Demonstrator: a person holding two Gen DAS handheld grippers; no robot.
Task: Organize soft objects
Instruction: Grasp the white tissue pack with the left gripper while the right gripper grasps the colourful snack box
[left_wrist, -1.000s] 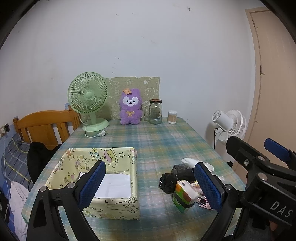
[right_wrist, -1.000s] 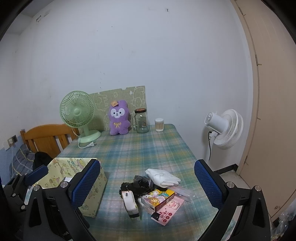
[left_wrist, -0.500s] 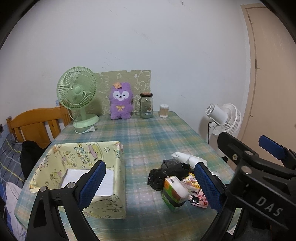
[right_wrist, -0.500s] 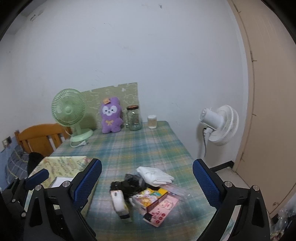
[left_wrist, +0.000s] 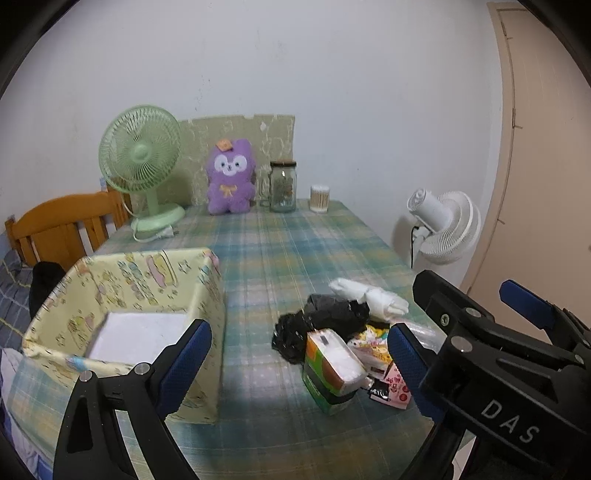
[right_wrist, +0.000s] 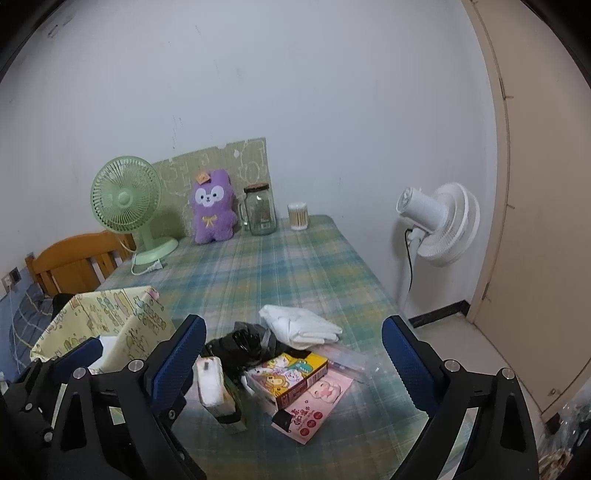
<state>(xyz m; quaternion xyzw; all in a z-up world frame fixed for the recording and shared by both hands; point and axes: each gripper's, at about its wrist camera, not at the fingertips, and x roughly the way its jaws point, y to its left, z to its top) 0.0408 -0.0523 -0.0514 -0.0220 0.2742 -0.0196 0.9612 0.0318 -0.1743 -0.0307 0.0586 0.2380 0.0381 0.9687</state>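
A pile lies on the plaid table: white gloves (left_wrist: 369, 297) (right_wrist: 301, 326), a black crumpled cloth (left_wrist: 321, 325) (right_wrist: 243, 341), a green tissue pack (left_wrist: 330, 369) (right_wrist: 216, 391), a cartoon box (right_wrist: 286, 374) and a pink packet (right_wrist: 314, 404). A yellow patterned box (left_wrist: 147, 291) (right_wrist: 107, 321) stands open to the left, white inside. My left gripper (left_wrist: 295, 354) is open above the table's near edge, between the box and the pile. My right gripper (right_wrist: 293, 354) is open and empty, hovering over the pile. It shows as a black frame (left_wrist: 498, 354) in the left wrist view.
At the table's far end stand a green desk fan (left_wrist: 142, 166), a purple plush (left_wrist: 231, 177), a glass jar (left_wrist: 282, 186) and a cotton swab cup (left_wrist: 319, 194). A white floor fan (right_wrist: 439, 223) stands right of the table, a wooden chair (left_wrist: 62, 225) left, a door at far right.
Both grippers have shifted over the last second, so the pile and the yellow box sit differently in both views. Both stay open and nothing was picked up.
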